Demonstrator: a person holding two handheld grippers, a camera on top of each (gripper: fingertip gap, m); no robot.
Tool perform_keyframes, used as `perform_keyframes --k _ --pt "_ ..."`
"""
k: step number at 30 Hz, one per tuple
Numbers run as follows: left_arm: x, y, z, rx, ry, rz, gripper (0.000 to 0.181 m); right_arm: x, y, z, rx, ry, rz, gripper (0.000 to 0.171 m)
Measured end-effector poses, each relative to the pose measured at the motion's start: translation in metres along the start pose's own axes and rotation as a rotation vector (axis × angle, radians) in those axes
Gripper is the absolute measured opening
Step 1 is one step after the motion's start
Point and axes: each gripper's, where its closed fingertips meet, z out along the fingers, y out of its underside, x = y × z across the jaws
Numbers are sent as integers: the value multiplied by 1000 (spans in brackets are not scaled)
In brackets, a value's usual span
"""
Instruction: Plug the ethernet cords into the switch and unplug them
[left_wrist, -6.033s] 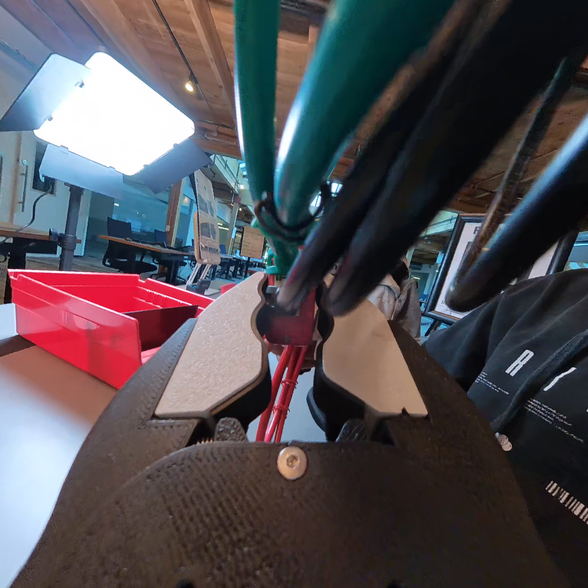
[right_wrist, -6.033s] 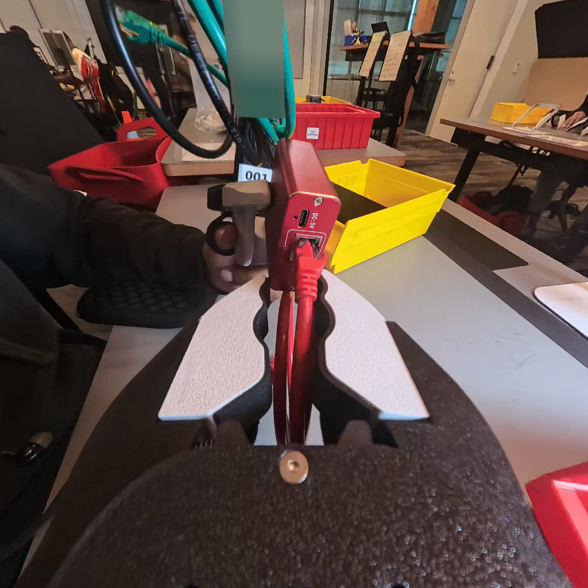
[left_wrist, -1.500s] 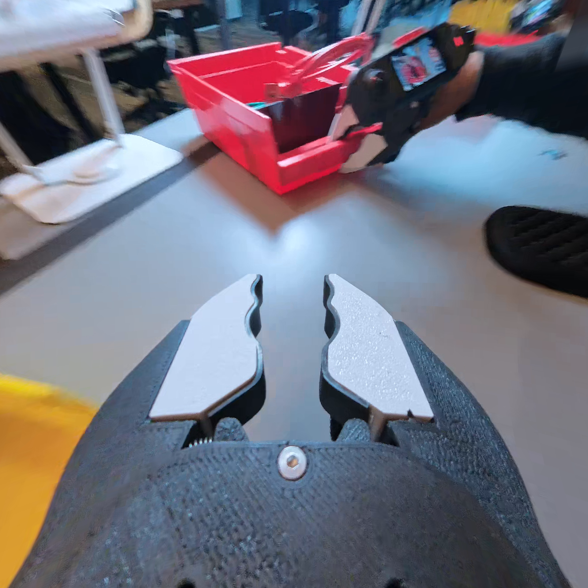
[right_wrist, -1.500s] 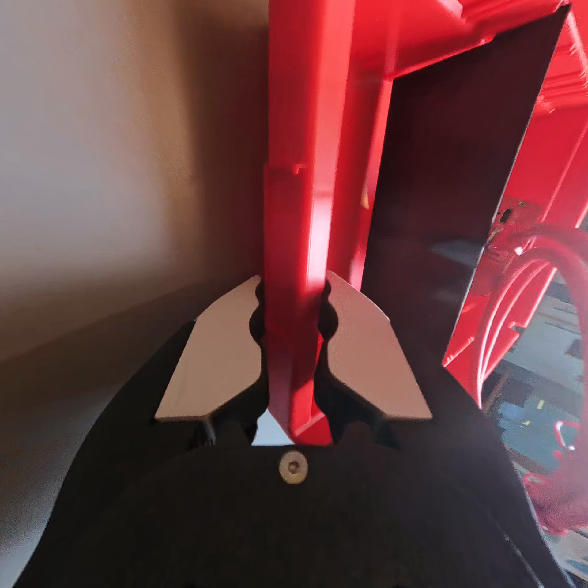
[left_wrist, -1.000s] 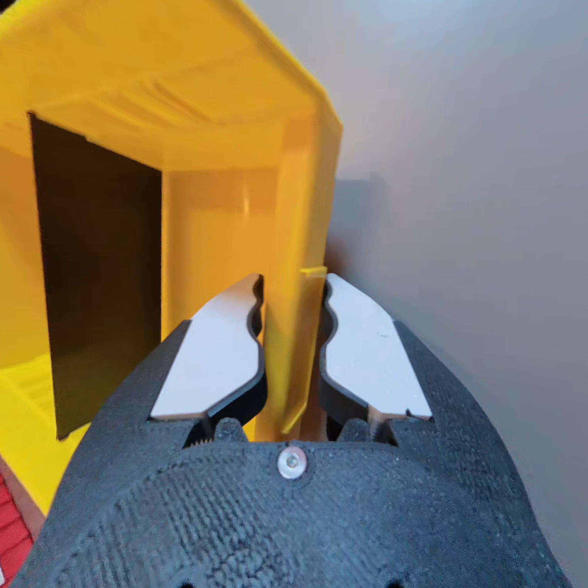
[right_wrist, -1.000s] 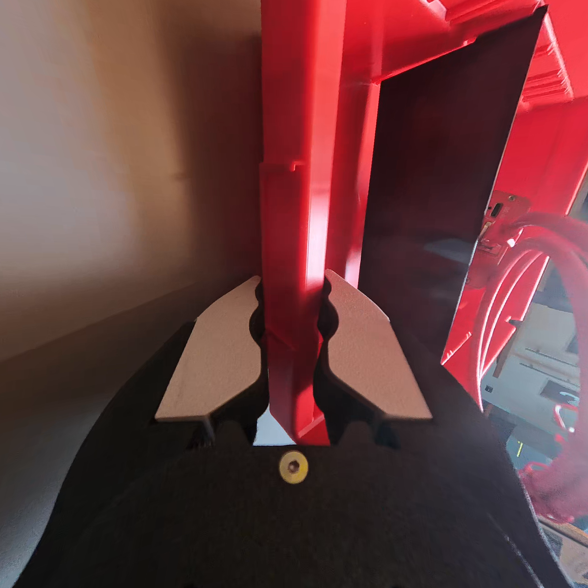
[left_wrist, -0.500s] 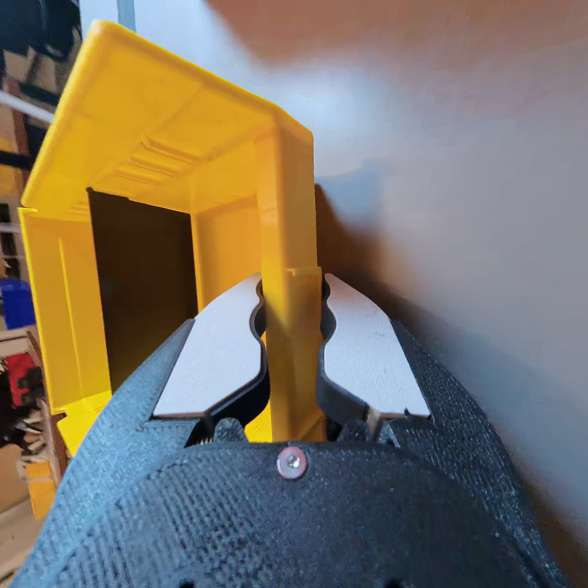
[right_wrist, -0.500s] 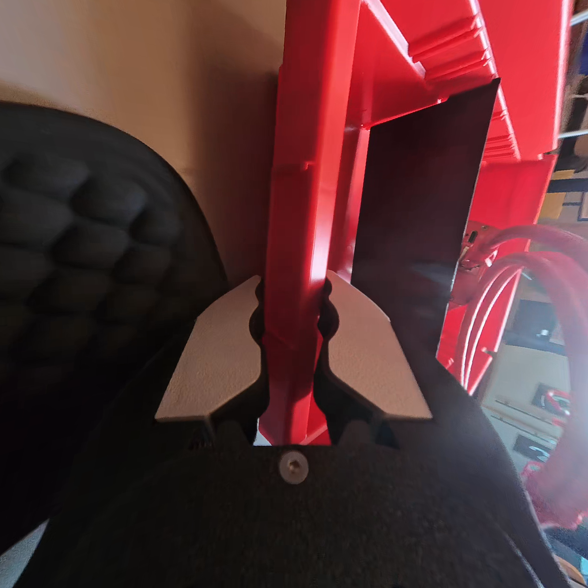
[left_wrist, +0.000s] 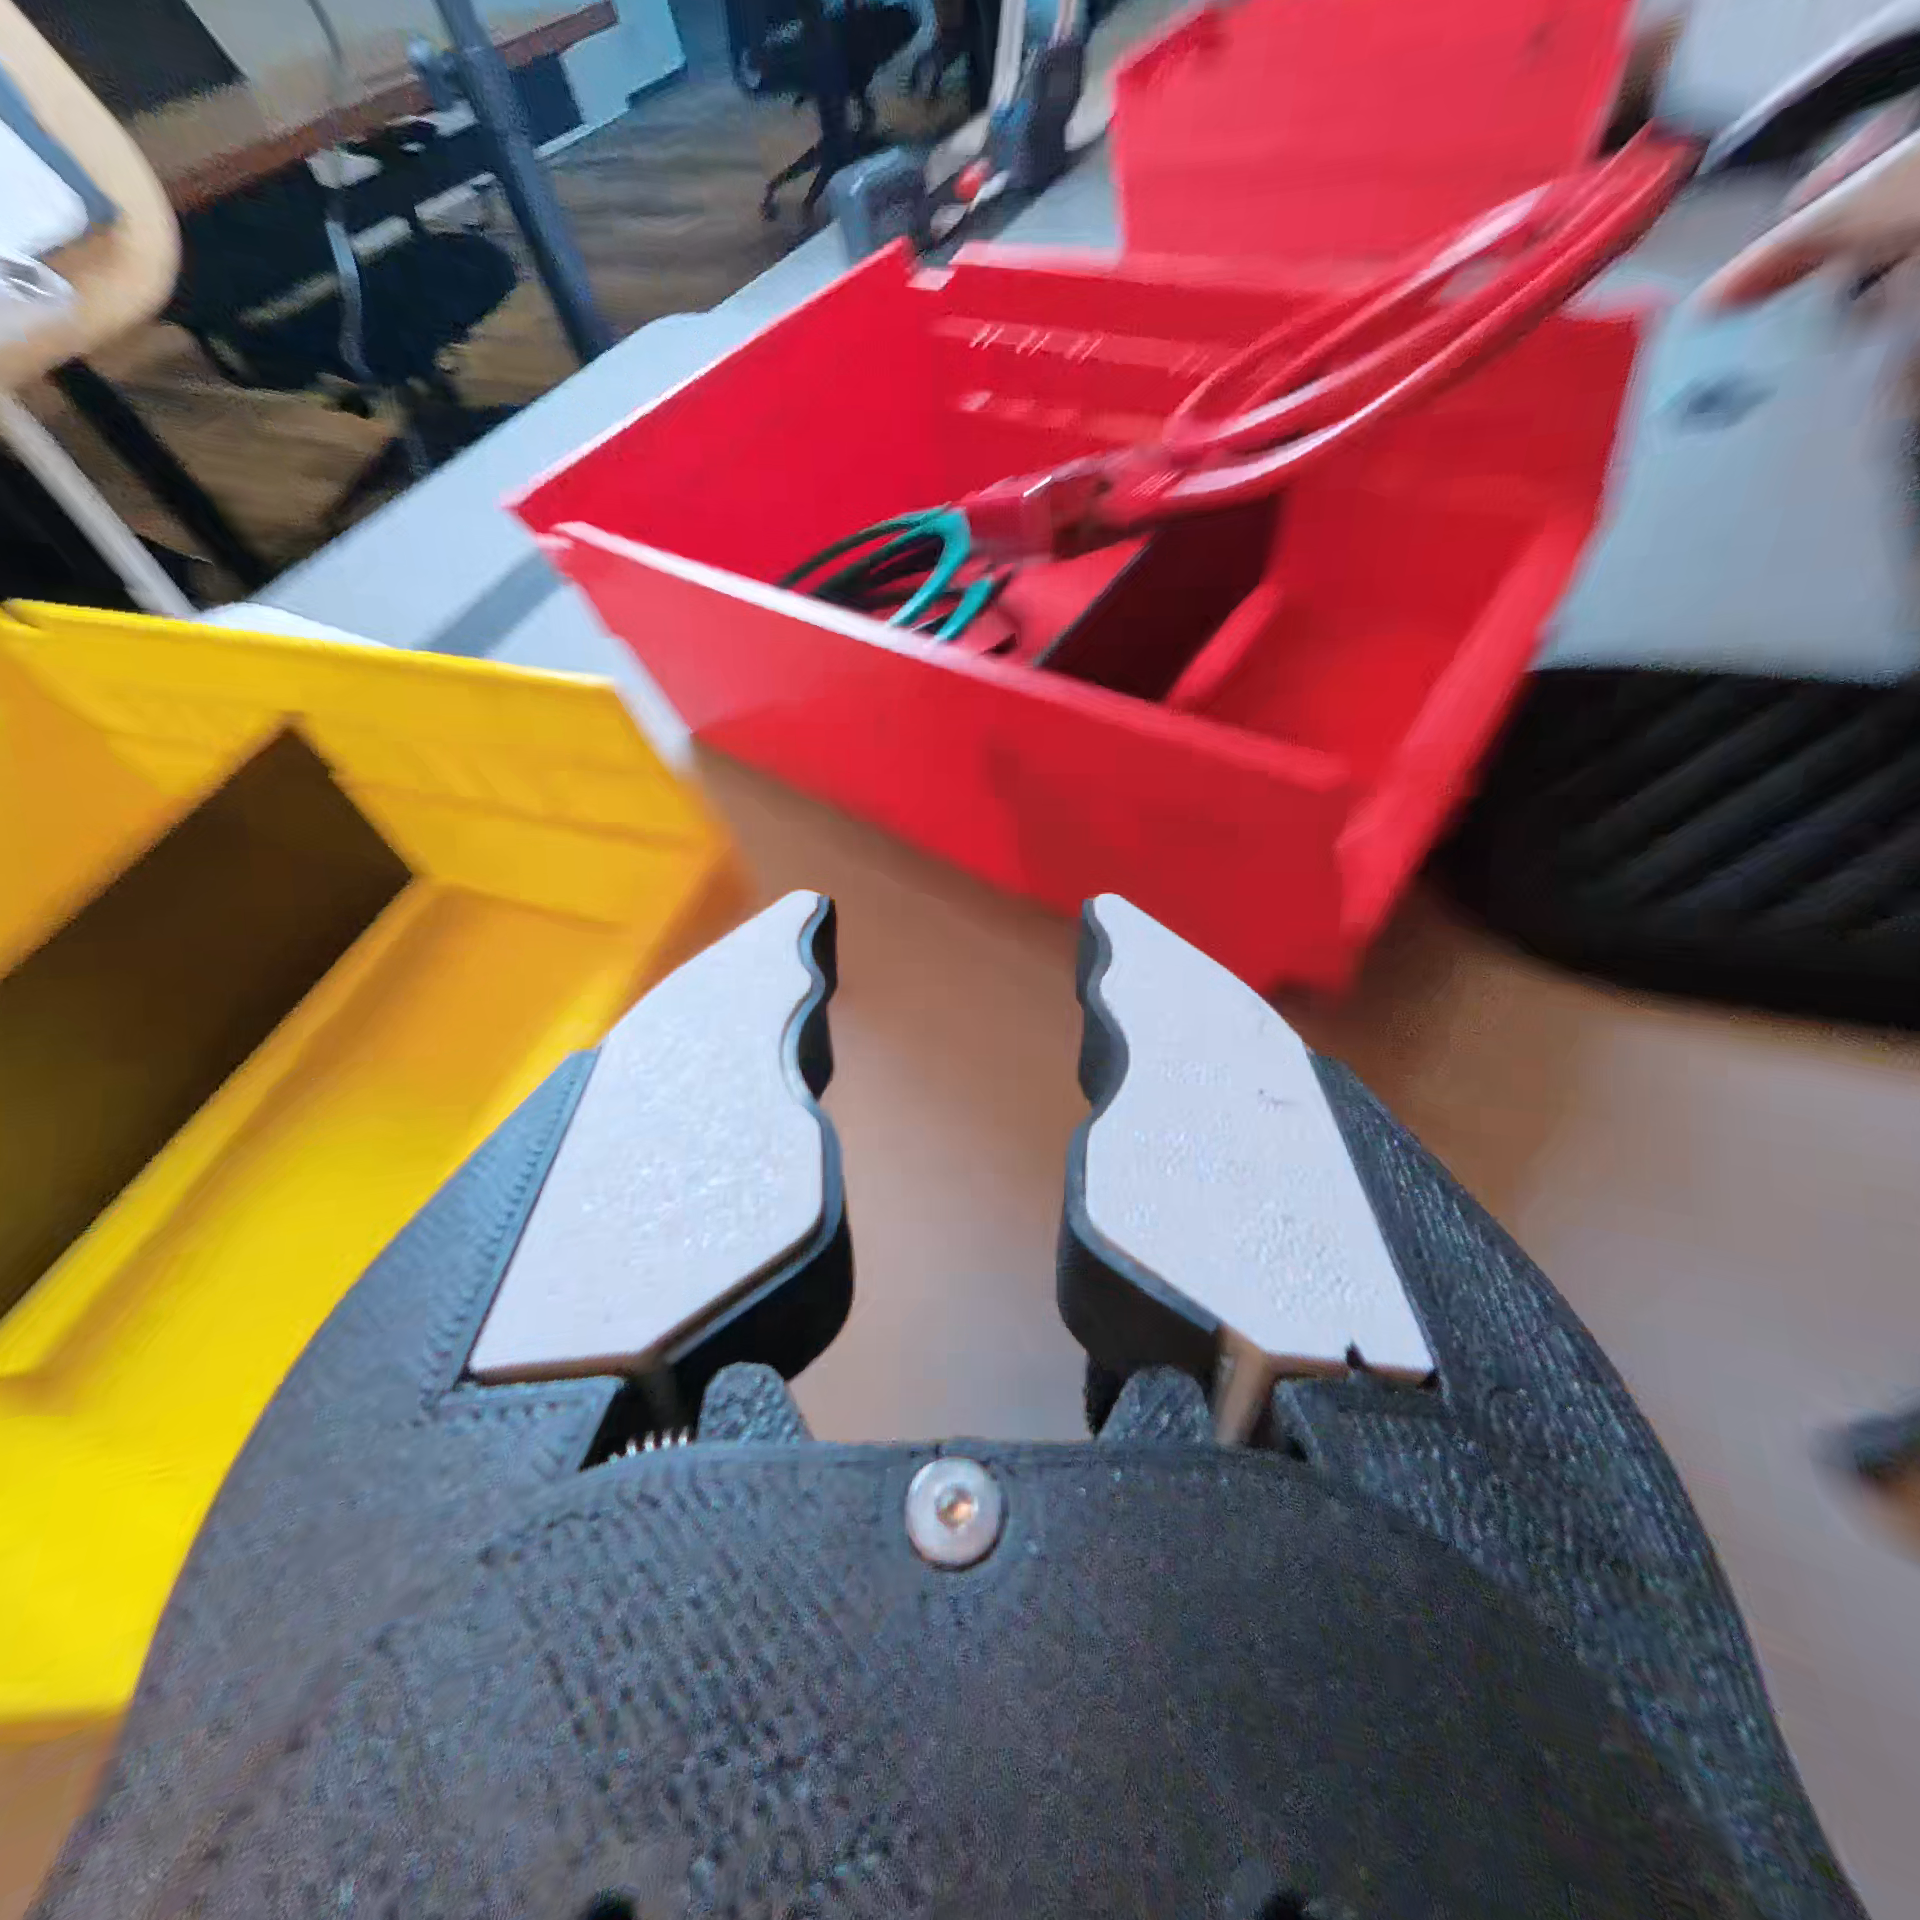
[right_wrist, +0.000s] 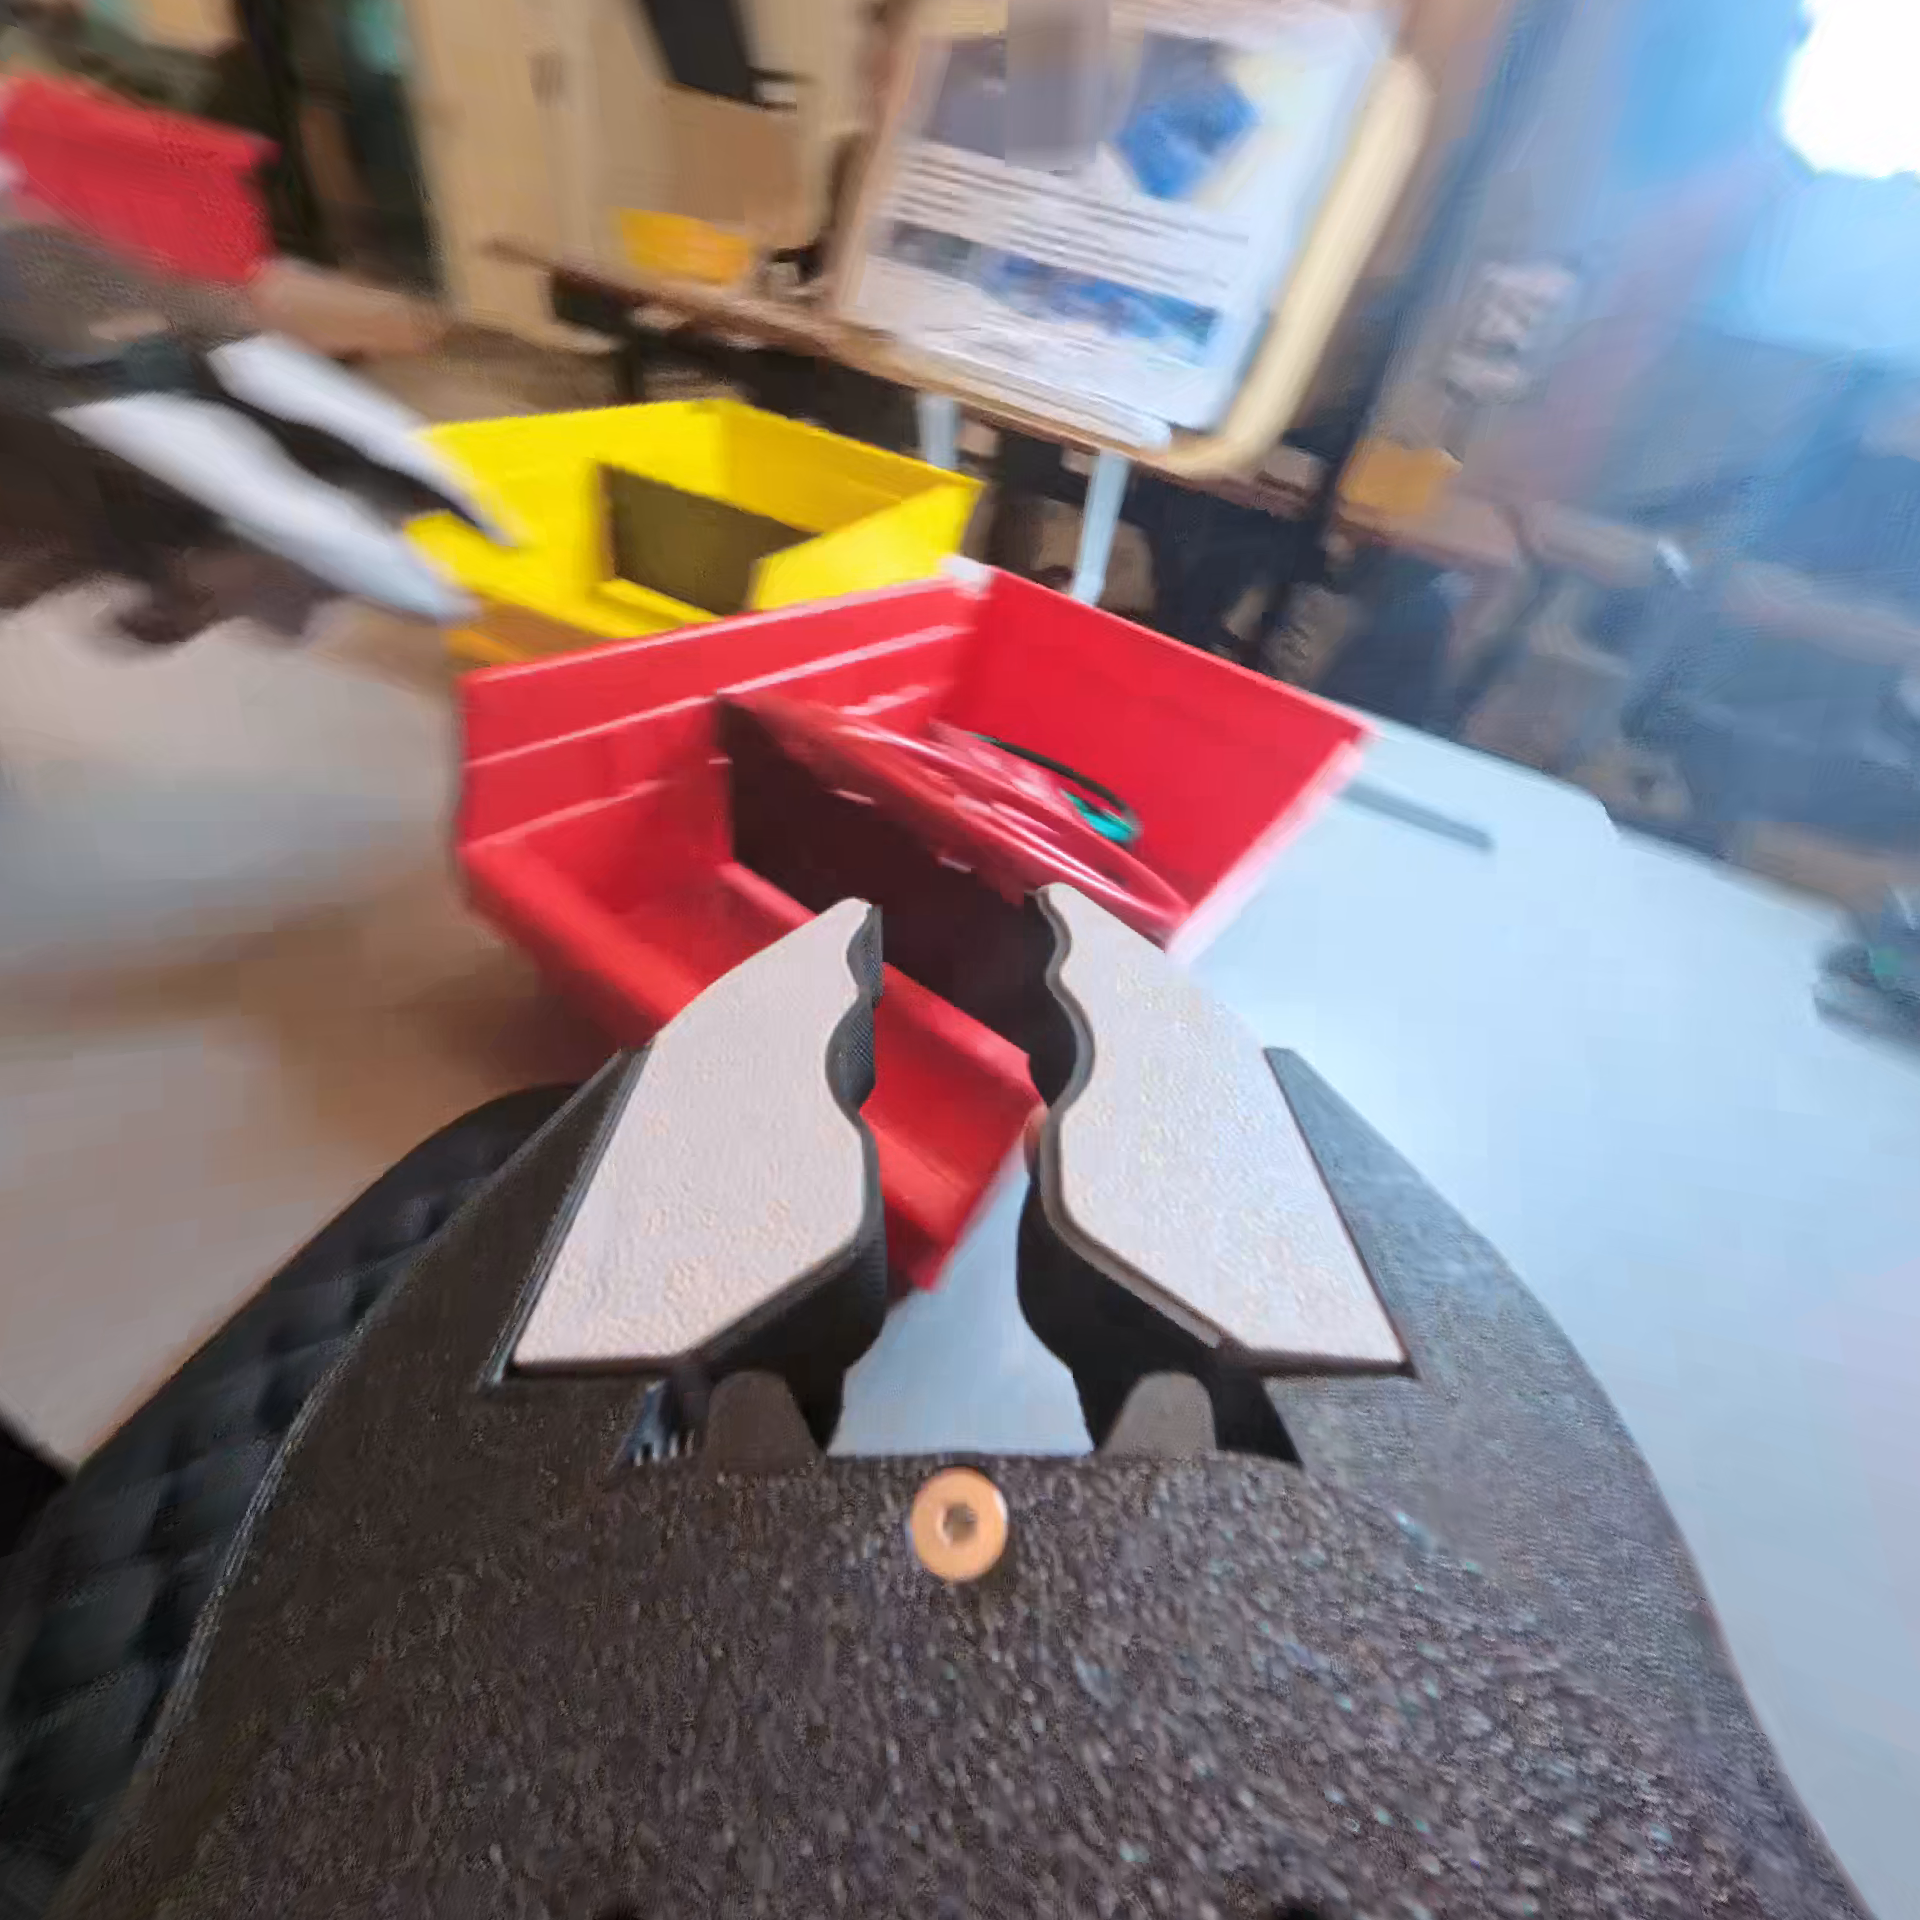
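A red bin (left_wrist: 935, 748) stands on the table ahead of my left gripper (left_wrist: 956, 925), which is open and empty above the table top. Red ethernet cords (left_wrist: 1351, 343) and a green cord (left_wrist: 914, 571) lie in the bin over a black block (left_wrist: 1164, 613); I cannot tell if that is the switch. In the right wrist view the red bin (right_wrist: 1143, 707) sits just beyond my right gripper (right_wrist: 961, 914). Its jaws stand a little apart with nothing between them. The red cords (right_wrist: 987, 800) show there too. The left gripper (right_wrist: 260, 468) shows blurred at far left.
A yellow bin (left_wrist: 468, 727) with a dark bottom stands left of the red bin; it also shows in the right wrist view (right_wrist: 852, 478). A black ribbed mat (left_wrist: 1714, 831) lies at the right. A board on a stand (right_wrist: 1091, 208) is behind the table.
The left gripper let go of the yellow bin's wall and the right let go of the red bin's wall. Both pulled back, and both bins now stand on the table.
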Motion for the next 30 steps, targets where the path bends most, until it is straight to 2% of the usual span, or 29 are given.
perform_keyframes --k 2,4,7,9,10,11,13,15,16,20,24,27,30 --pt "40 -11 -3 74 58 -138 54 28 21 -3 -36 95 162 42" --pt "64 -15 3 111 37 -214 58 29 40 3 -77 108 271 56" --pt "68 -11 27 127 -90 -271 60 21 56 20 -109 156 331 59" --pt "63 2 53 67 -122 -307 58 19 62 37 -125 177 354 53" --pt "64 11 67 9 -105 -332 50 20 65 45 -137 187 355 43" --pt "57 15 75 -26 -139 -339 49 24 64 49 -127 213 348 43" --pt "43 13 75 -59 -218 -268 34 35 62 48 -130 257 309 29" --pt "39 10 72 -63 -225 -228 29 33 56 44 -127 277 259 15" --pt "39 8 70 -53 -238 -212 28 31 52 41 -117 298 228 15" --pt "49 -25 42 24 -292 -78 28 29 10 18 -20 365 143 12" --pt "43 -74 -16 131 -382 -19 28 12 -62 10 107 318 87 12" --pt "23 -93 -68 161 -492 7 27 -13 -108 27 190 249 74 13" --pt "-3 -95 -122 162 -598 -5 26 -48 -142 60 224 145 97 13"
